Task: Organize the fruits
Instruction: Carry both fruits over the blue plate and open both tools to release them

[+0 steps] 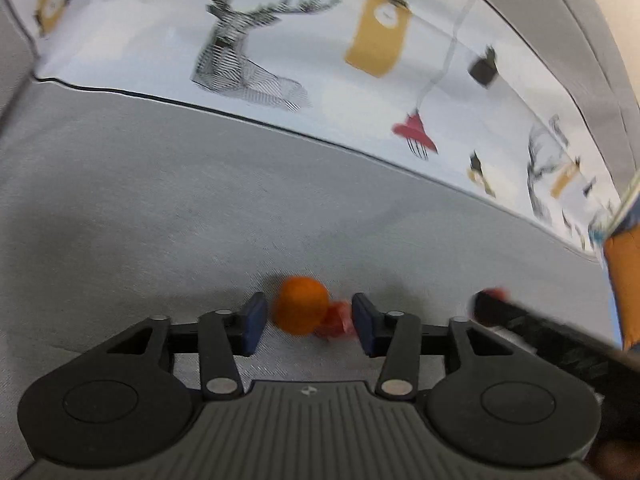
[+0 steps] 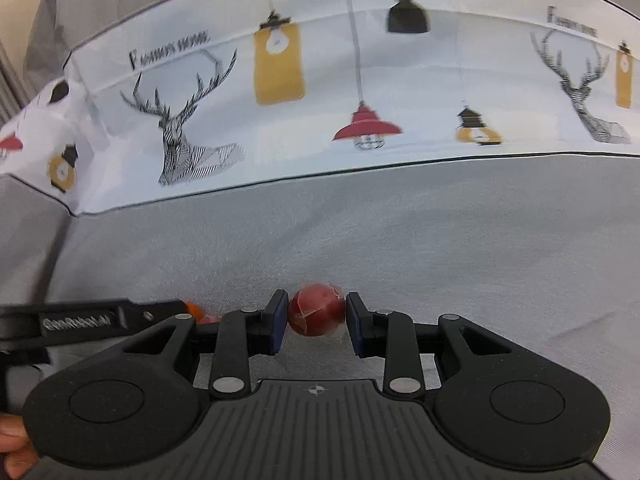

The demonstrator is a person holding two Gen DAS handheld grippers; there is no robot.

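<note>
An orange fruit (image 1: 300,310) lies on the grey cloth between the fingers of my left gripper (image 1: 308,322), which is open; gaps show on both sides of it. A smaller red fruit (image 1: 338,320) lies next to it by the right finger. In the right wrist view my right gripper (image 2: 317,318) is shut on a dark red round fruit (image 2: 316,314), with both pads touching its sides. The left gripper's finger (image 2: 92,320) shows at the left of that view, with the orange fruit (image 2: 192,309) peeking behind it.
A grey tablecloth (image 2: 400,240) covers the surface. A white cloth printed with deer and lamps (image 2: 320,100) hangs behind. An orange object (image 1: 624,280) with a clear rim stands at the right edge of the left wrist view. The right gripper's body (image 1: 540,336) reaches in there.
</note>
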